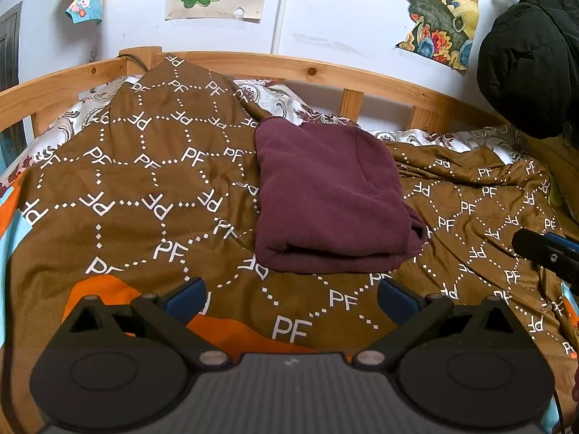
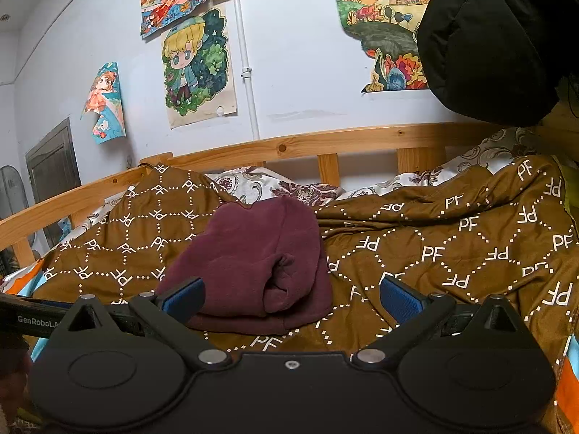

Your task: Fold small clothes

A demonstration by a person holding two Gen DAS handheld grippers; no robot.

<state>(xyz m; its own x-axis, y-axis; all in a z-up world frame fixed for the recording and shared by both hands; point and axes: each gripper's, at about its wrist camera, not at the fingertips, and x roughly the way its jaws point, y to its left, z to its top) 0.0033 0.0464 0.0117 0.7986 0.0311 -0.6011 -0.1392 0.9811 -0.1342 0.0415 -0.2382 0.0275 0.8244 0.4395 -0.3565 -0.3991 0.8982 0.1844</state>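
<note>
A maroon garment [image 1: 325,195] lies folded into a thick rectangle on the brown patterned blanket [image 1: 144,188], its folded edge facing me. It also shows in the right wrist view [image 2: 249,264]. My left gripper [image 1: 291,298] is open and empty, just in front of the garment. My right gripper [image 2: 291,296] is open and empty, close to the garment's near right corner; it appears at the right edge of the left wrist view [image 1: 546,253]. The left gripper's body shows at the left edge of the right wrist view [image 2: 32,320].
A wooden bed rail [image 1: 325,72] runs behind the blanket against a white wall with drawings. A black jacket [image 1: 528,54] hangs at the far right. A floral sheet [image 1: 282,97] shows near the rail. An orange and light blue cloth [image 1: 231,329] lies under the blanket's near edge.
</note>
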